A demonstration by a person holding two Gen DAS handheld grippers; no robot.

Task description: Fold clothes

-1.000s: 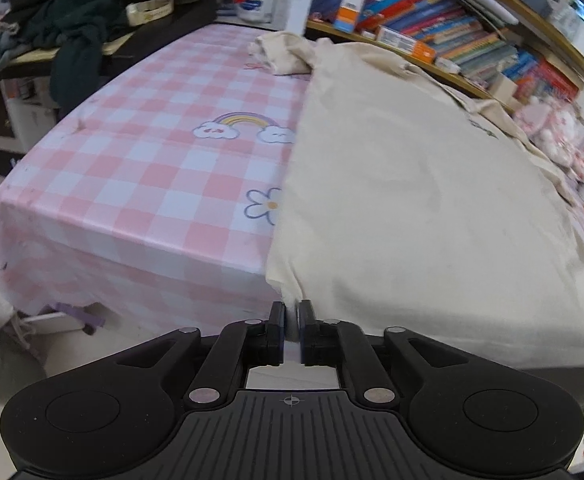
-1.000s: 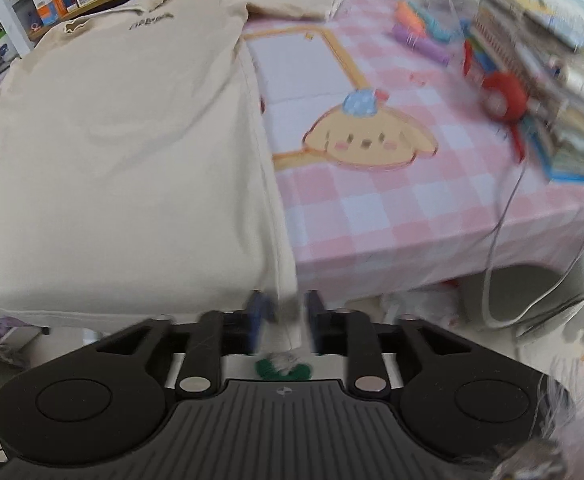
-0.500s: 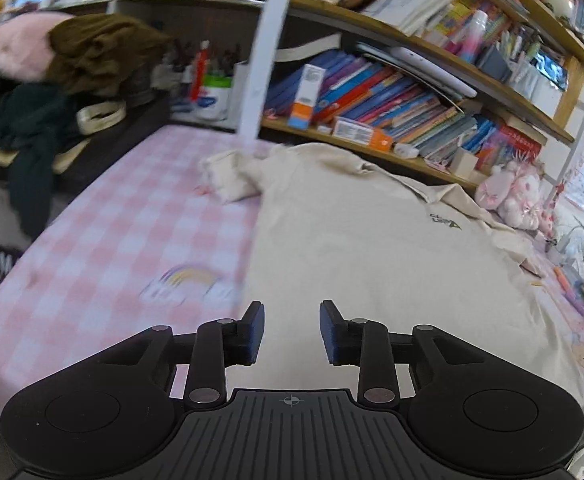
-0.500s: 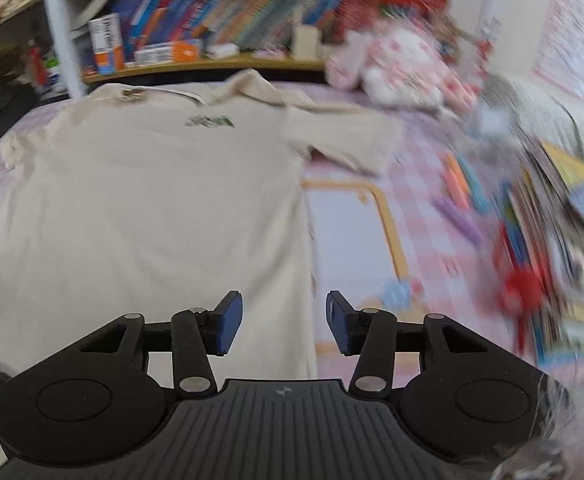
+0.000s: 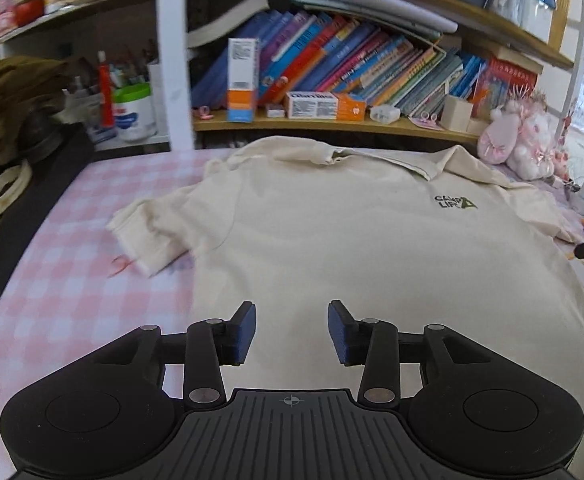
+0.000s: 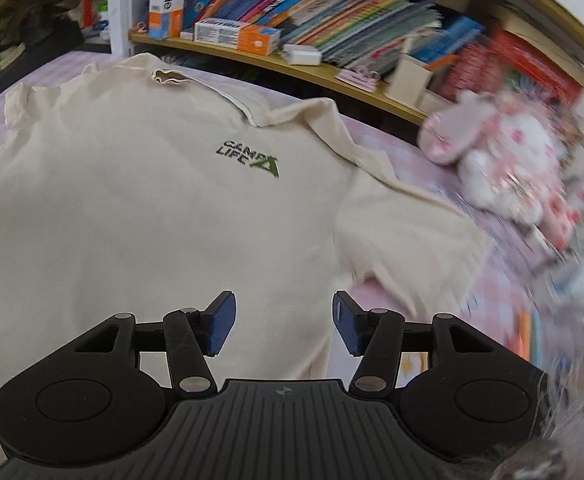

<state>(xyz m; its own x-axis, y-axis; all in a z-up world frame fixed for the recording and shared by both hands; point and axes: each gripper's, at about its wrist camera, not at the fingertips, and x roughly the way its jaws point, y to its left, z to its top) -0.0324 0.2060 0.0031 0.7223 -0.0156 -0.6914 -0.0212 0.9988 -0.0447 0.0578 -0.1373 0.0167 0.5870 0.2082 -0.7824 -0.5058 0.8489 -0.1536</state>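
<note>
Right now a cream polo shirt [image 5: 332,240] lies spread flat, front up, on a table [image 5: 92,220] covered in pink-and-white checked cloth, its collar toward a wooden bookshelf [image 5: 332,124] at the back. A small dark "CAMP LIFE" logo [image 6: 248,156] sits on the chest. One short sleeve [image 5: 148,232] lies partly bunched on the checked cloth at the left of the left wrist view; the other sleeve [image 6: 408,232] spreads out to the right in the right wrist view, near a pink-and-white plush toy [image 6: 500,160]. The left claw [image 5: 292,330] hangs above the lower body of the shirt; its jaws have just been opening and now stand spread, with nothing between the blue pads [image 5: 246,332] and no cloth touching them. The right claw [image 6: 284,326] is likewise above the shirt, near its right side seam; its jaws have also just been opening, stand apart, and hold nothing. Books lean in rows on the shelf, with a white and orange box [image 5: 243,80] standing upright before them and another carton [image 6: 238,34] lying flat. Dark clothing [image 5: 8,92] is heaped at the far left. The right edge of the right wrist view is smeared with blur.
</note>
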